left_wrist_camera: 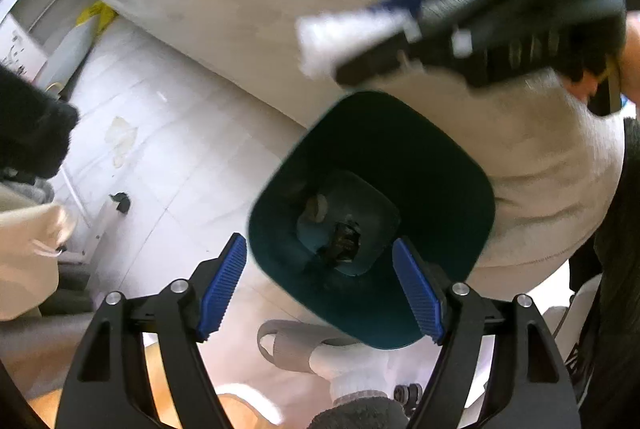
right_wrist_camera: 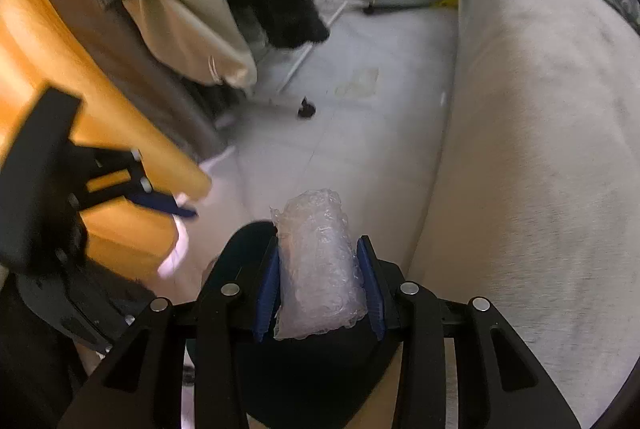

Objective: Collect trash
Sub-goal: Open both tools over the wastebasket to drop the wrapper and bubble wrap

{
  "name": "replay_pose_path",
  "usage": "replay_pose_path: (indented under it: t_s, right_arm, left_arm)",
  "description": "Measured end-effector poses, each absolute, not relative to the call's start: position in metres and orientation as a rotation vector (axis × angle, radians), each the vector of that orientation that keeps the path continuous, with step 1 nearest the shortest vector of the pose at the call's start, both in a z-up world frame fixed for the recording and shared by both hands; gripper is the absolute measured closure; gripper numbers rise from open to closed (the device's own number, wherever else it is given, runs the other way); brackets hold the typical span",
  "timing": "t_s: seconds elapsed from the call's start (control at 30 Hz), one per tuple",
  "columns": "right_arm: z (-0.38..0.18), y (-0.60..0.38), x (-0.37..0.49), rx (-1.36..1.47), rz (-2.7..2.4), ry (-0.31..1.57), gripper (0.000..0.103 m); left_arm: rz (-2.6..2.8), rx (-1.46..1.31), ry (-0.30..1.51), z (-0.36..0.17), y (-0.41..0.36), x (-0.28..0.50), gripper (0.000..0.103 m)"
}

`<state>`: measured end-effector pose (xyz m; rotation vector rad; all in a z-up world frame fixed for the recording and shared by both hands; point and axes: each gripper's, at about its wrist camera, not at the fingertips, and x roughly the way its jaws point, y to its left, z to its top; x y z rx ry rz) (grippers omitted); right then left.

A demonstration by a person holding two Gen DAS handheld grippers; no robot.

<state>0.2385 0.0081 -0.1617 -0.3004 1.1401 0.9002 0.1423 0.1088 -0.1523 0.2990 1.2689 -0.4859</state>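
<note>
A dark green trash bin [left_wrist_camera: 372, 213] stands on the floor by the sofa, with some trash at its bottom. My left gripper [left_wrist_camera: 320, 285] is open, its blue pads either side of the bin's near rim, holding nothing. My right gripper [right_wrist_camera: 320, 285] is shut on a roll of clear bubble wrap [right_wrist_camera: 320, 269] and holds it above the bin [right_wrist_camera: 248, 241]. In the left wrist view the right gripper [left_wrist_camera: 400, 29] is blurred above the bin with the white wrap [left_wrist_camera: 344, 37] sticking out.
A beige sofa [right_wrist_camera: 540, 149] runs along the right. Clothes [right_wrist_camera: 192, 9] hang on a rack at the left beside a wooden panel [right_wrist_camera: 120, 149]. A small black object [right_wrist_camera: 306, 109] lies on the pale tiled floor. My slippered foot [left_wrist_camera: 320, 349] is near the bin.
</note>
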Motion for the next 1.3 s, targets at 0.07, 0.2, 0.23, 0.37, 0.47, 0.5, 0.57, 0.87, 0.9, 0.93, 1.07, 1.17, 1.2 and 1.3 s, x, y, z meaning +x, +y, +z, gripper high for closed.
replay_pose_path:
  t_s: [0.07, 0.2, 0.23, 0.37, 0.47, 0.5, 0.57, 0.87, 0.9, 0.93, 1.07, 1.17, 1.2, 1.3]
  right_arm:
    - [-0.168, 0.015, 0.238, -0.317, 0.906, 1.157, 0.064]
    - [-0.182, 0.026, 0.235, -0.363, 0.908, 1.194, 0.064]
    - [-0.186, 0.028, 0.234, -0.376, 0.907, 1.204, 0.064]
    - [-0.199, 0.035, 0.232, -0.411, 0.902, 1.239, 0.064]
    - [-0.206, 0.037, 0.231, -0.432, 0.892, 1.257, 0.064]
    - [-0.208, 0.038, 0.23, -0.437, 0.889, 1.263, 0.064]
    - [-0.213, 0.036, 0.226, -0.455, 0.884, 1.282, 0.064]
    - [-0.221, 0.041, 0.222, -0.496, 0.868, 1.303, 0.051]
    - [-0.221, 0.041, 0.221, -0.498, 0.867, 1.305, 0.049]
    - [-0.221, 0.041, 0.221, -0.499, 0.867, 1.305, 0.048]
    - [-0.214, 0.037, 0.221, -0.475, 0.871, 1.286, 0.048]
    - [-0.201, 0.031, 0.222, -0.442, 0.871, 1.252, 0.048]
    - [-0.198, 0.029, 0.221, -0.432, 0.871, 1.241, 0.048]
    - [-0.182, 0.016, 0.222, -0.396, 0.866, 1.195, 0.046]
  left_arm:
    - [-0.462, 0.274, 1.255, -0.149, 0.12, 0.144, 0.025]
    - [-0.433, 0.211, 1.222, -0.138, 0.137, 0.149, 0.028]
    - [-0.427, 0.2, 1.215, -0.137, 0.14, 0.15, 0.028]
    - [-0.398, 0.135, 1.164, -0.121, 0.156, 0.154, 0.029]
    - [-0.376, 0.089, 1.116, -0.108, 0.167, 0.159, 0.03]
    - [-0.366, 0.072, 1.101, -0.104, 0.17, 0.161, 0.03]
    - [-0.342, 0.04, 1.079, -0.099, 0.175, 0.164, 0.03]
    - [-0.26, -0.074, 0.954, -0.064, 0.188, 0.179, 0.03]
    - [-0.259, -0.087, 0.934, -0.058, 0.187, 0.18, 0.03]
    - [-0.257, -0.098, 0.914, -0.054, 0.187, 0.182, 0.03]
    - [-0.26, -0.133, 0.839, -0.034, 0.181, 0.186, 0.03]
    - [-0.256, -0.145, 0.802, -0.024, 0.17, 0.187, 0.027]
    - [-0.251, -0.147, 0.79, -0.022, 0.166, 0.188, 0.027]
    - [-0.24, -0.149, 0.763, -0.015, 0.152, 0.191, 0.027]
